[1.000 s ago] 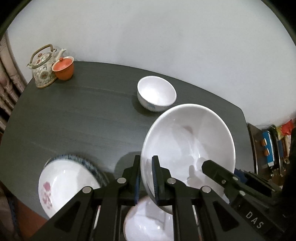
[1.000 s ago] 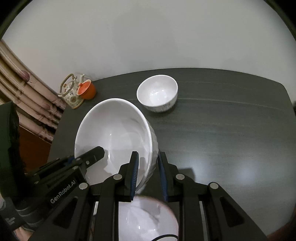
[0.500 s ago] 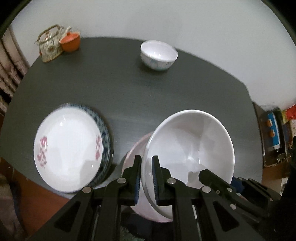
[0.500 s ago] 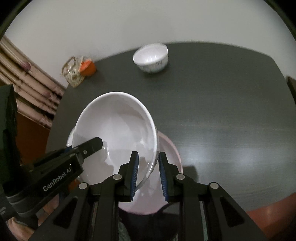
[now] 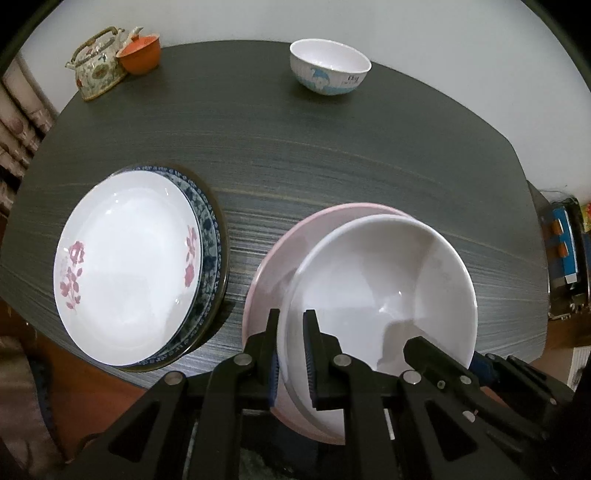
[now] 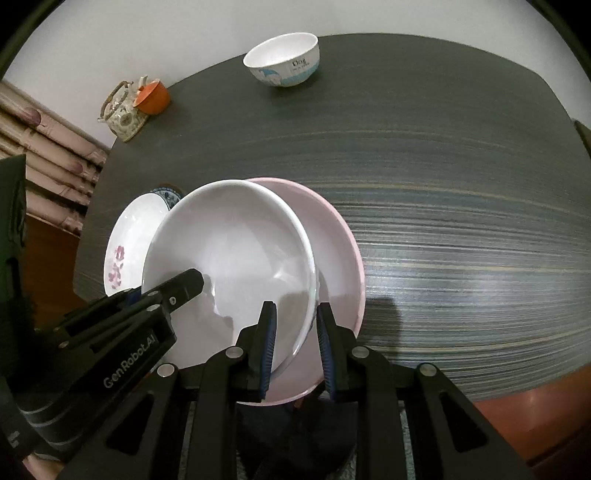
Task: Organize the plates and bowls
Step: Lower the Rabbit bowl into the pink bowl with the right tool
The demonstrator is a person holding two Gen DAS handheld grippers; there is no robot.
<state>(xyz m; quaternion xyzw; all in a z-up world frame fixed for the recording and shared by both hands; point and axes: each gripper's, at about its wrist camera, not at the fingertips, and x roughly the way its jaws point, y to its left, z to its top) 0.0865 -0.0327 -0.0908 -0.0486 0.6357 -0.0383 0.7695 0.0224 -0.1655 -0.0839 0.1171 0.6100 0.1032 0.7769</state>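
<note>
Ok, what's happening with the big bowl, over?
Left tool and right tool both straddle big white bowl rim. Bowl over pink plate. Nothing blocking.

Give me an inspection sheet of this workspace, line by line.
Surface: dark wood-grain table.
Job's things: large white bowl sitting in or just above the pink bowl; floral plate stacked on blue-patterned plate; small printed bowl apart at the far edge.
Clutter: teapot, orange cup.
Grippers: left hand-held gripper and right hand-held gripper each straddle the white bowl's rim.
Cables: nothing seen.
Surroundings: white wall.
</note>
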